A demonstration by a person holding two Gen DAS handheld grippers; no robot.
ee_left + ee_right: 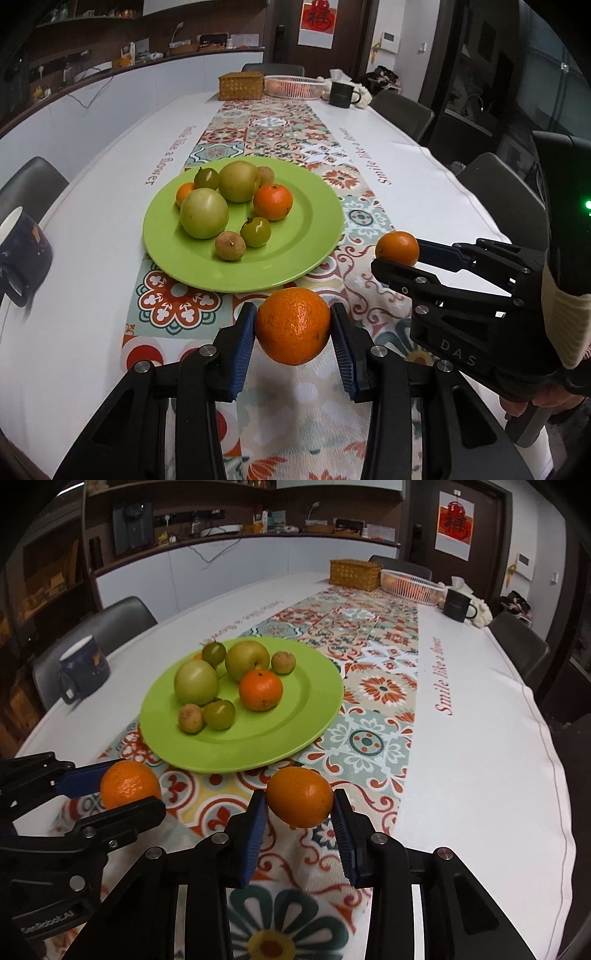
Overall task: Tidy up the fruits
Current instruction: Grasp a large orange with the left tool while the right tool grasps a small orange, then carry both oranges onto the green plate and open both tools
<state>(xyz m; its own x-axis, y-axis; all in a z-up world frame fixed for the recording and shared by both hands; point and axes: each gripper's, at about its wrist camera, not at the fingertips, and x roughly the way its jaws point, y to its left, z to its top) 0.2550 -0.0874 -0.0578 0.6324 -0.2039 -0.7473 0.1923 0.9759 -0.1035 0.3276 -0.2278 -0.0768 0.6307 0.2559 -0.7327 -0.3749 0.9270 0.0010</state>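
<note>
A green plate sits on the patterned table runner and holds several fruits: green apples, small green and brown fruits and a mandarin. My left gripper is shut on an orange mandarin and holds it above the runner, just in front of the plate. My right gripper is shut on a smaller orange, to the right of the plate's near edge.
A dark blue mug stands left of the plate. At the far end of the table are a woven box, a pink basket and a black mug. Grey chairs surround the table.
</note>
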